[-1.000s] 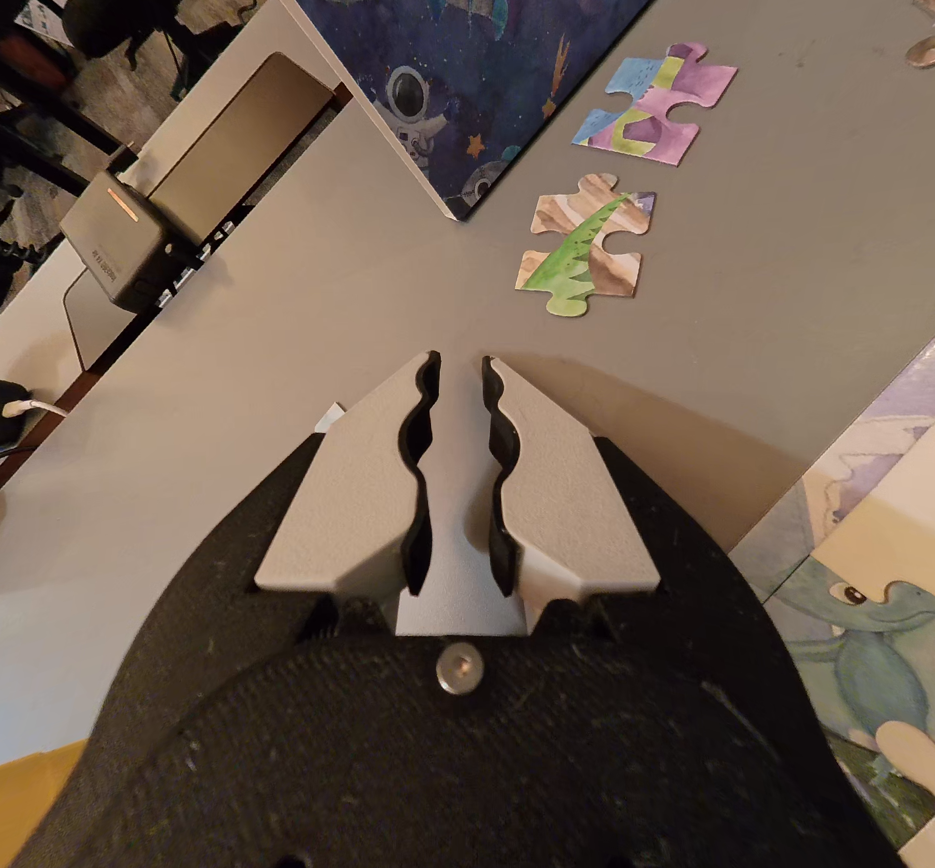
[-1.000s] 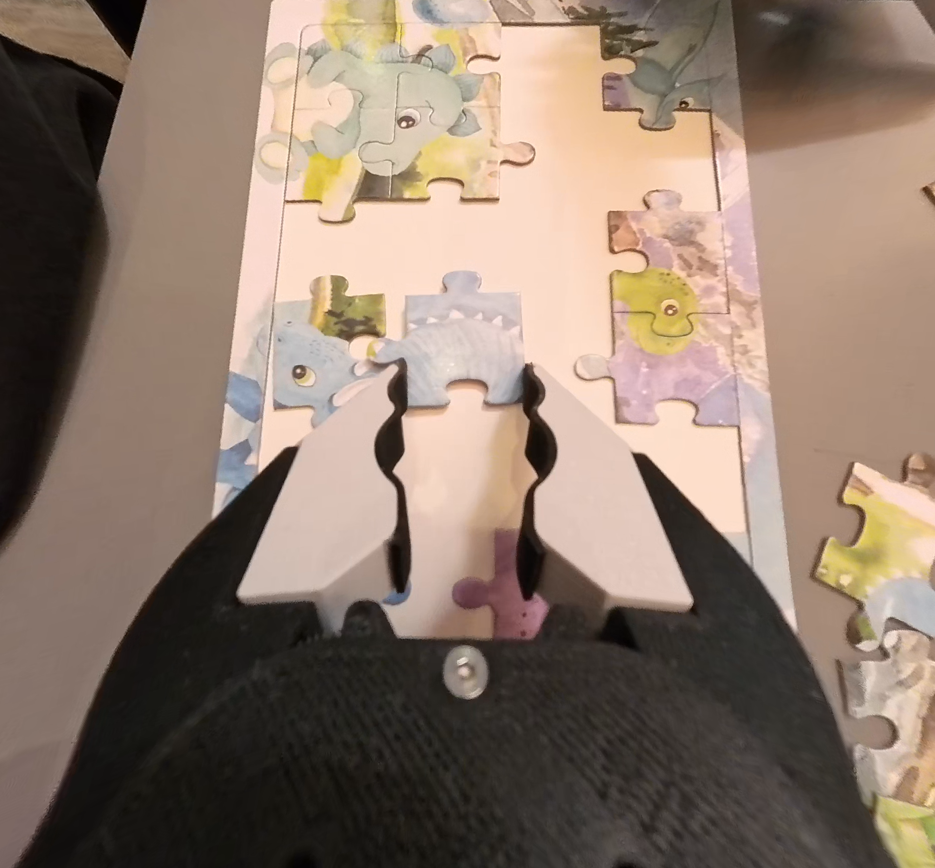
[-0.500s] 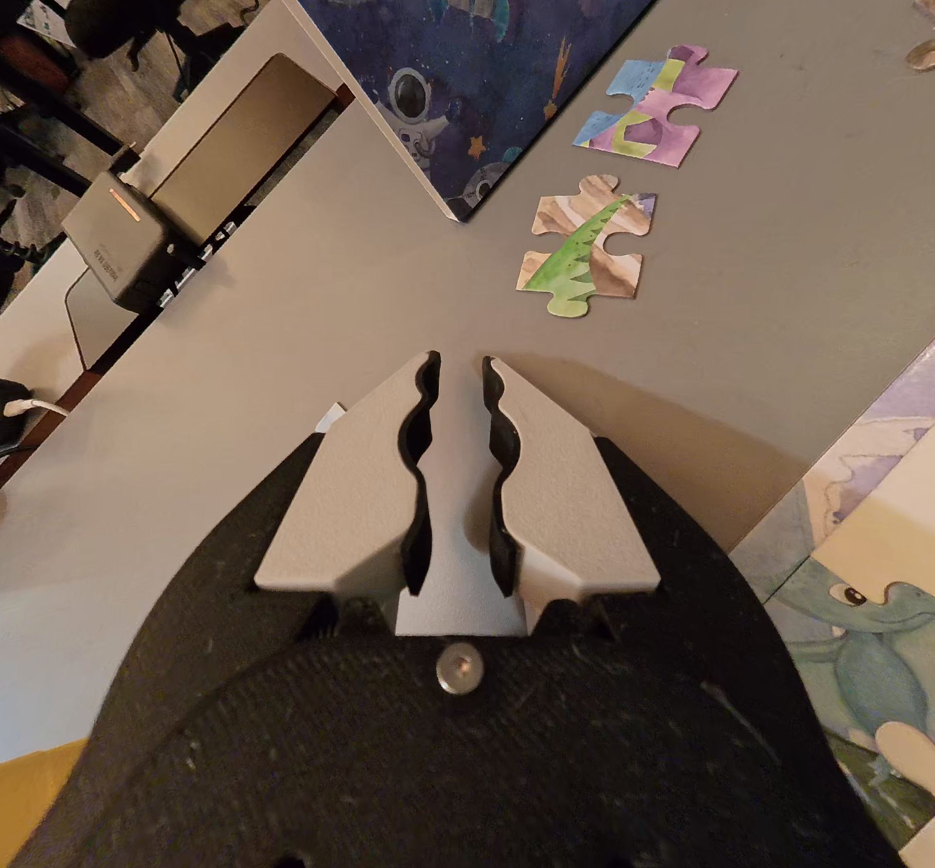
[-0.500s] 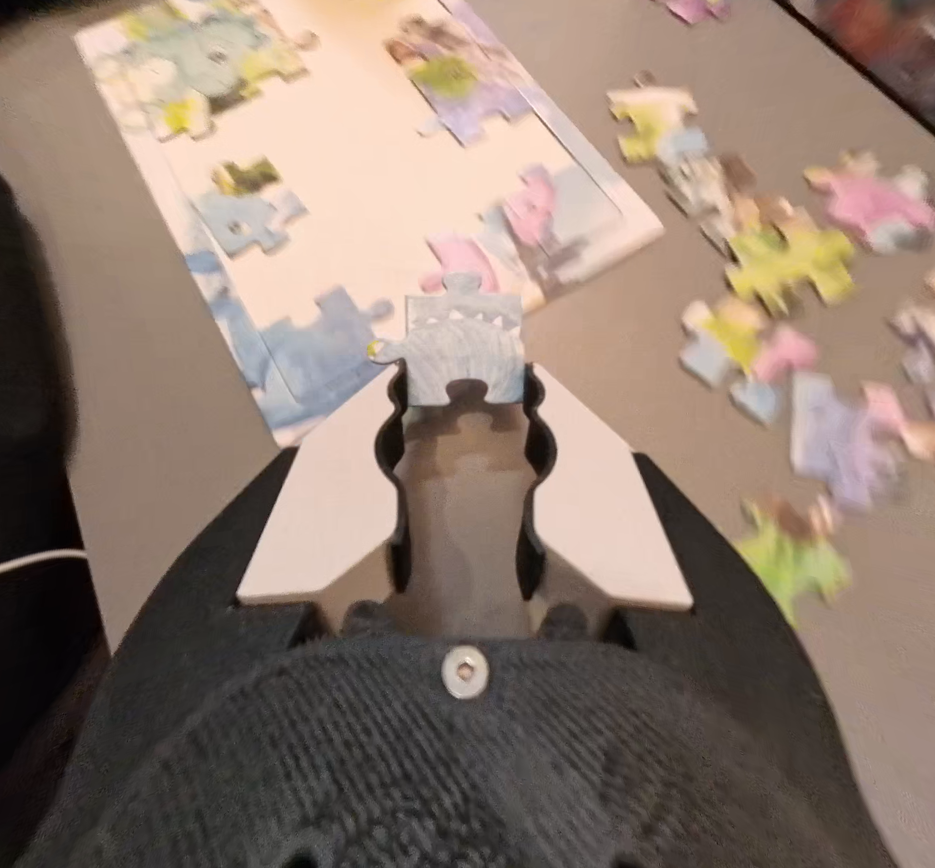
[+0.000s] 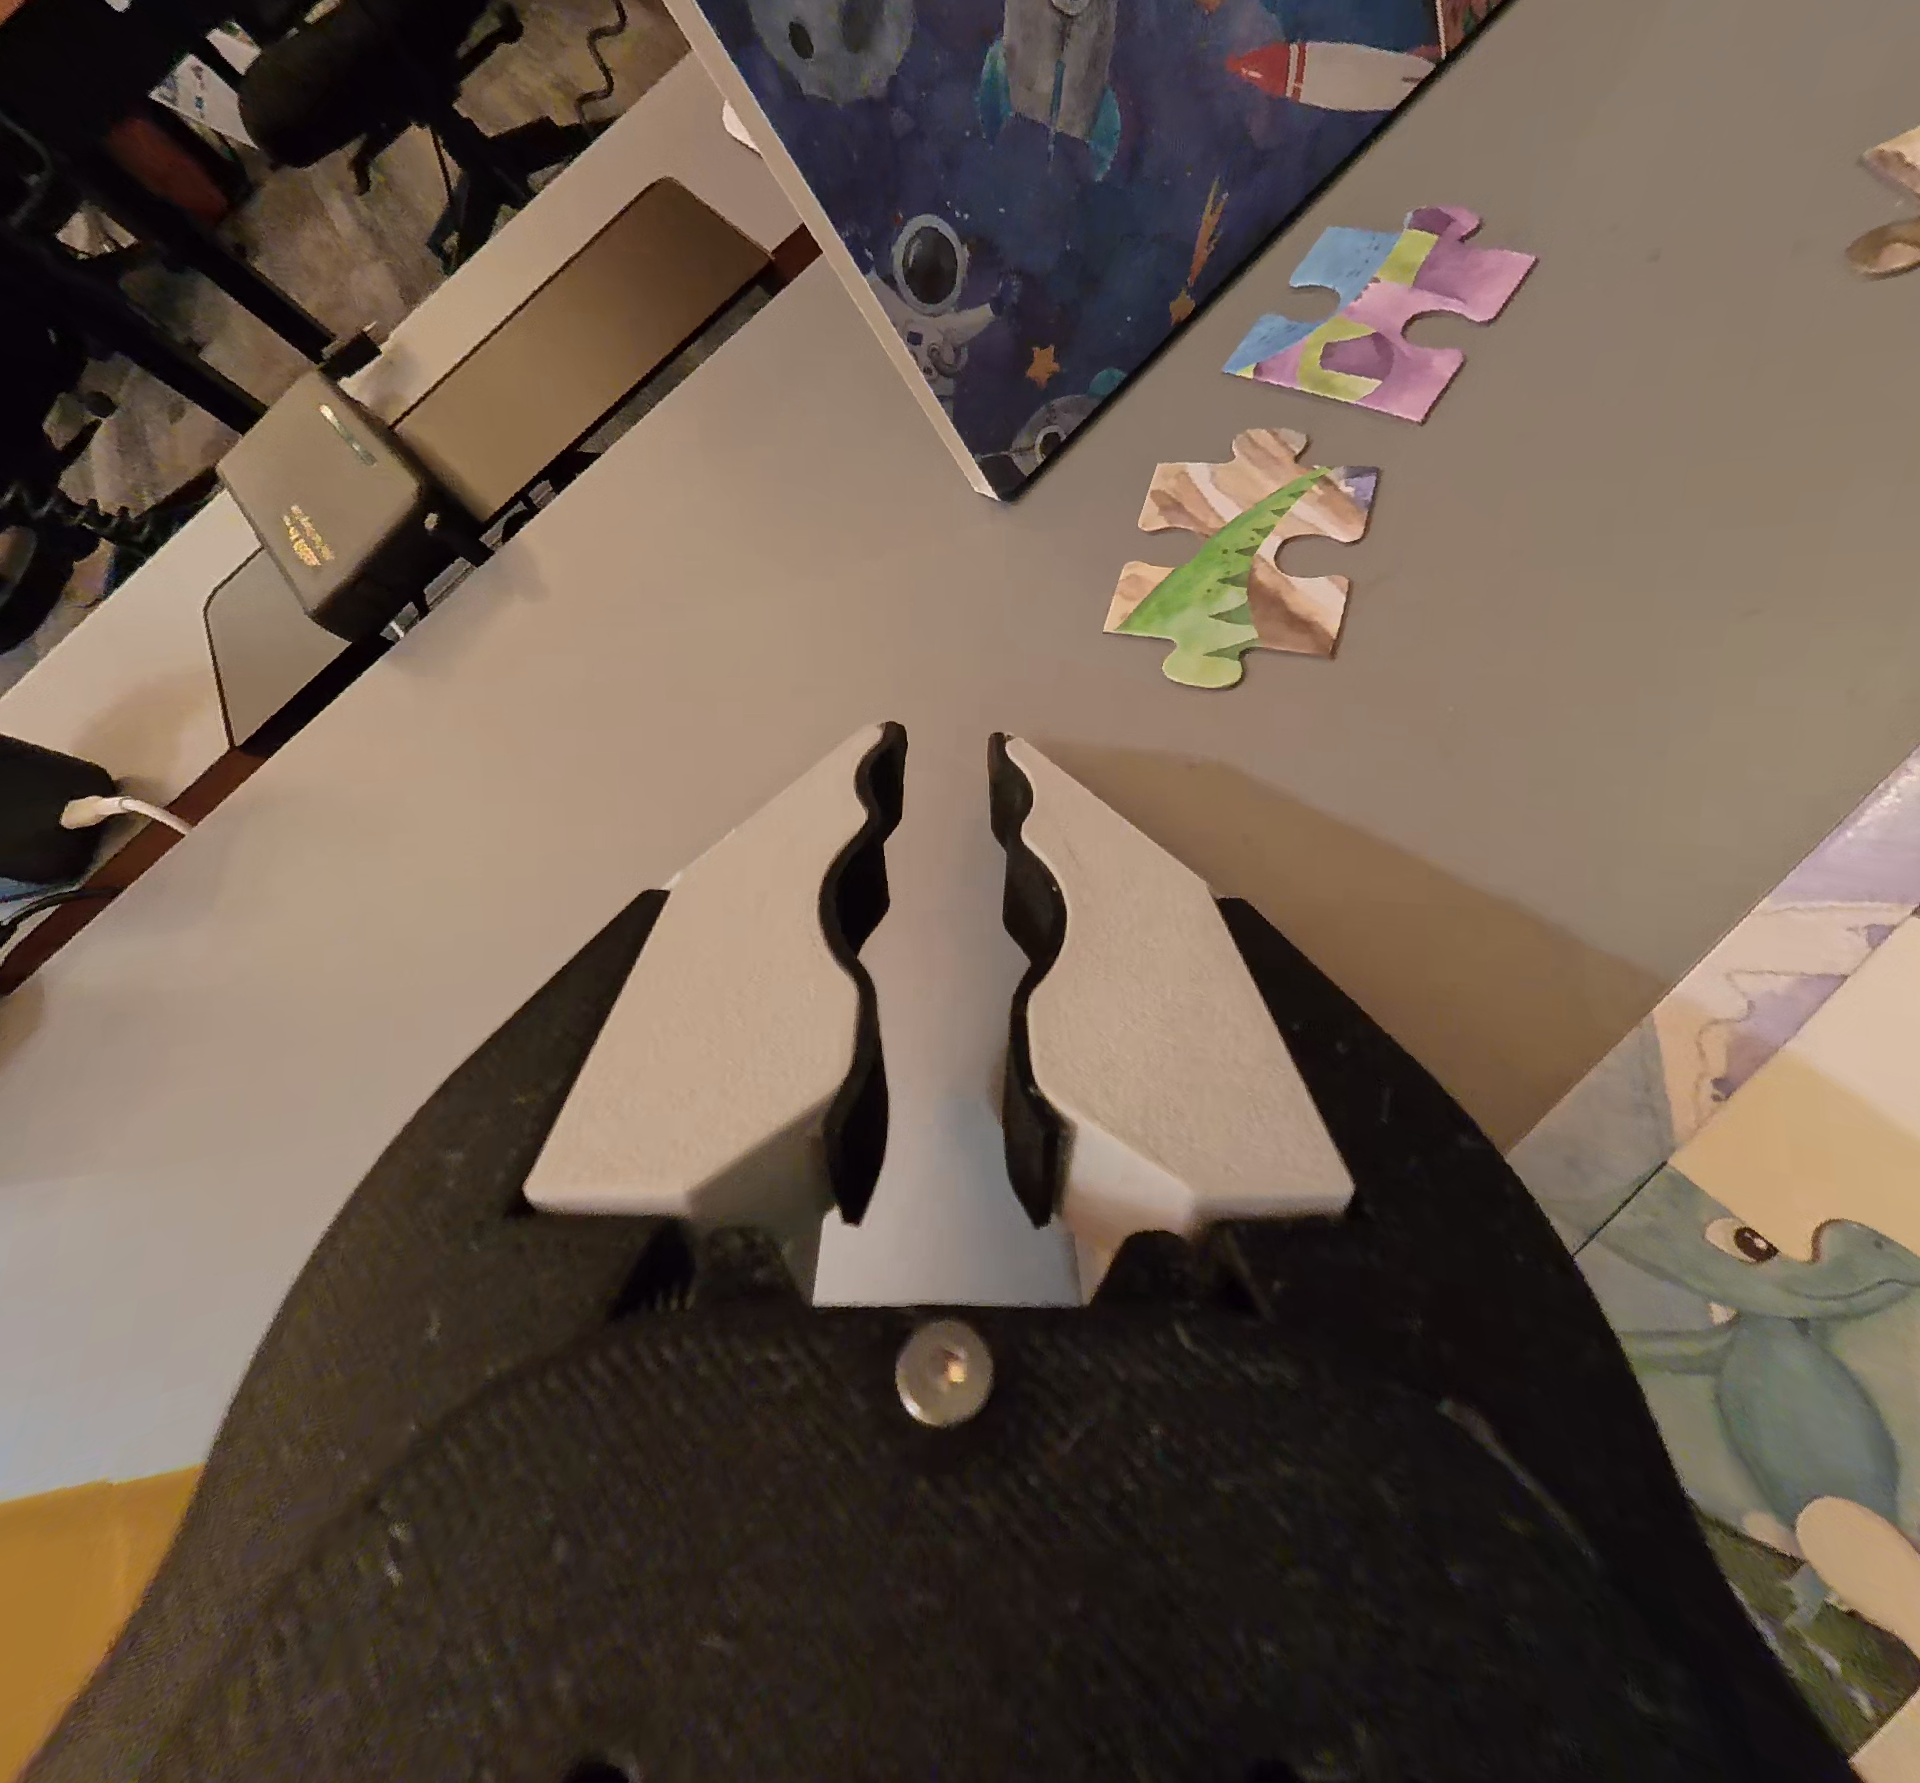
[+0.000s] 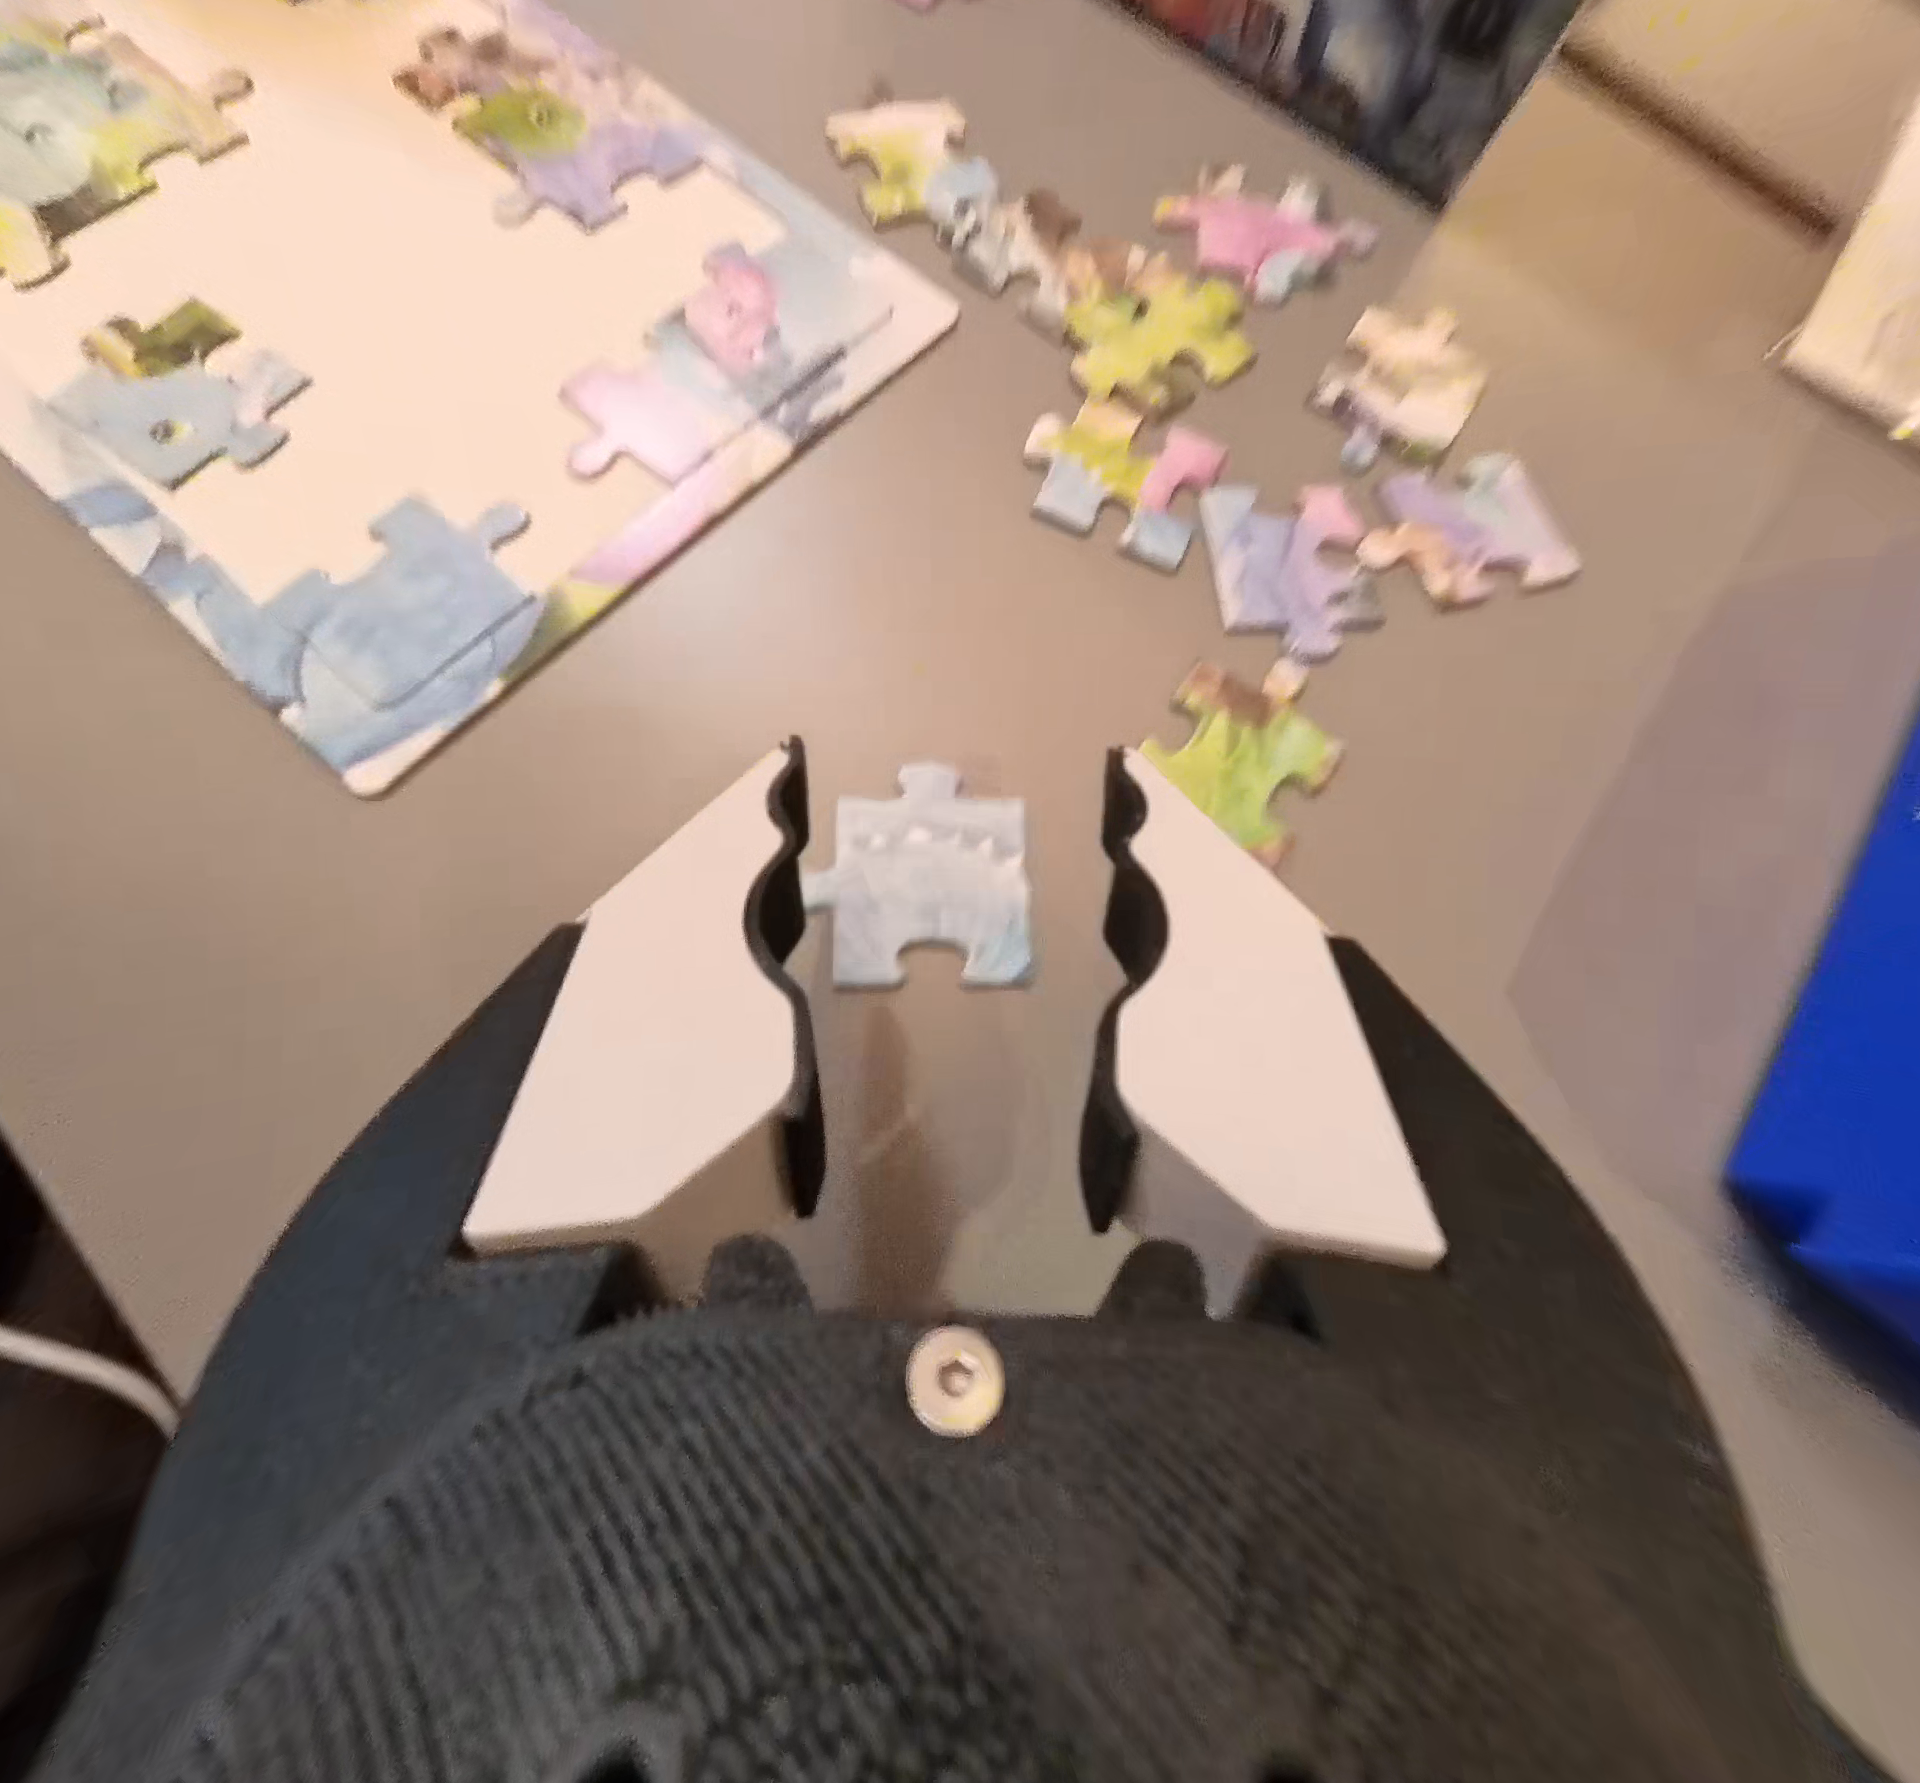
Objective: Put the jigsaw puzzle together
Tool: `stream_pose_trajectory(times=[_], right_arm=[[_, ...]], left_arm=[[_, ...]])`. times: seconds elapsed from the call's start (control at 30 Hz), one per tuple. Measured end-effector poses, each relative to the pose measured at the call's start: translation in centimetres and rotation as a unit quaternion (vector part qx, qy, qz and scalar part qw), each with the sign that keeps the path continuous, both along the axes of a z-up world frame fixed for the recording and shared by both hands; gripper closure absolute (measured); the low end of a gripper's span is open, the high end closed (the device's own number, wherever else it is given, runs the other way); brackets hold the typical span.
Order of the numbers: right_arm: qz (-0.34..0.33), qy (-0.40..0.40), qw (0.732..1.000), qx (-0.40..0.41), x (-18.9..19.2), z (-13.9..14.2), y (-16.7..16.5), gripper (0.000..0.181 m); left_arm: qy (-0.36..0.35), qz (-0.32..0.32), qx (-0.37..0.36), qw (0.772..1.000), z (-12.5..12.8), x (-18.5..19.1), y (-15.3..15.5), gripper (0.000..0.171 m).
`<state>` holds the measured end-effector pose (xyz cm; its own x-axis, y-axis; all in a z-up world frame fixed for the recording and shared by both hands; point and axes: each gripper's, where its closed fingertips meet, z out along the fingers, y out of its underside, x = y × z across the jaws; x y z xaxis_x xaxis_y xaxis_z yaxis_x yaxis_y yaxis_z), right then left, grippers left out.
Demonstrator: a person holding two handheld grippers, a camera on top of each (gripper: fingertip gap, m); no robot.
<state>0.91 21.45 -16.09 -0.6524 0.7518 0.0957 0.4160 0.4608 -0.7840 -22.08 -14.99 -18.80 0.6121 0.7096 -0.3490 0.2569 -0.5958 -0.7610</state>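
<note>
The jaws of the right gripper (image 6: 951,757) stood wide apart over the grey desk (image 6: 727,902), holding nothing, with a pale blue puzzle piece (image 6: 928,881) lying flat between them, its side tab close to the left jaw. The jaws of the left gripper (image 5: 945,741) were narrow, only a slim gap showing, and empty above a bare stretch of desk. The puzzle board (image 6: 416,279) lay up and to the left in the right wrist view, well apart from the blue piece and only partly filled, with clusters of placed pieces and broad blank areas. Loose pieces (image 6: 1278,403) were scattered to the right; a green piece (image 6: 1242,757) sat just beside the right jaw tip. In the left wrist view a green-and-brown piece (image 5: 1242,559) and a purple-and-blue piece (image 5: 1377,320) lay near a space-themed puzzle box (image 5: 1039,123).

The flat blue piece likely offered little edge to grip, so a closing pinch risked sliding or flipping it. The neighbouring green piece might be nudged by the right jaw. The right view was blurred, suggesting motion, which could spoil any aim. The blue piece's slot was not clear from here.
</note>
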Motion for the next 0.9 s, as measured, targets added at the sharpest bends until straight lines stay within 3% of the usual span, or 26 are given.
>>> stream_pose_trajectory(times=[0.17, 0.27, 0.33, 0.4, 0.5, 0.6, 0.7, 0.8, 0.9], right_arm=[[-0.014, 0.136, 0.991, -0.001, -4.4, 7.7, -0.5, 0.123], [-0.028, 0.202, 0.977, -0.059, -7.9, 12.1, -0.9, 0.124], [-0.032, 0.221, 0.969, -0.104, -10.4, 13.3, -1.3, 0.125], [-0.039, 0.215, 0.966, -0.138, -13.3, 12.2, -1.2, 0.128], [-0.058, 0.171, 0.971, -0.159, -16.3, 7.4, -0.6, 0.132], [-0.073, 0.117, 0.986, -0.098, -16.7, 2.4, 0.2, 0.133], [-0.077, 0.117, 0.988, -0.059, -16.7, 1.3, 0.8, 0.138], [-0.041, 0.092, 0.988, -0.113, -16.1, 1.6, -1.6, 0.138], [-0.018, 0.071, 0.994, -0.079, -15.4, 0.6, -3.4, 0.139]], left_arm=[[0.001, -0.003, -0.002, 1.0, 0.0, 0.1, 0.1, 0.158], [-0.002, -0.005, -0.003, 1.0, -0.1, 0.1, 0.1, 0.159], [-0.003, -0.005, -0.003, 1.0, -0.1, 0.1, 0.1, 0.159], [-0.008, 0.0, -0.001, 1.0, -0.2, 0.0, 0.0, 0.16], [-0.014, 0.002, 0.006, 1.0, -0.2, -0.1, -0.1, 0.16], [-0.022, 0.003, 0.015, 1.0, -0.2, -0.2, -0.1, 0.16], [-0.04, 0.002, 0.016, 0.999, -0.6, -0.2, 0.0, 0.16], [-0.04, 0.002, 0.011, 0.999, -0.7, -0.2, 0.0, 0.16], [-0.037, 0.001, 0.005, 0.999, -0.7, -0.2, 0.0, 0.16]])
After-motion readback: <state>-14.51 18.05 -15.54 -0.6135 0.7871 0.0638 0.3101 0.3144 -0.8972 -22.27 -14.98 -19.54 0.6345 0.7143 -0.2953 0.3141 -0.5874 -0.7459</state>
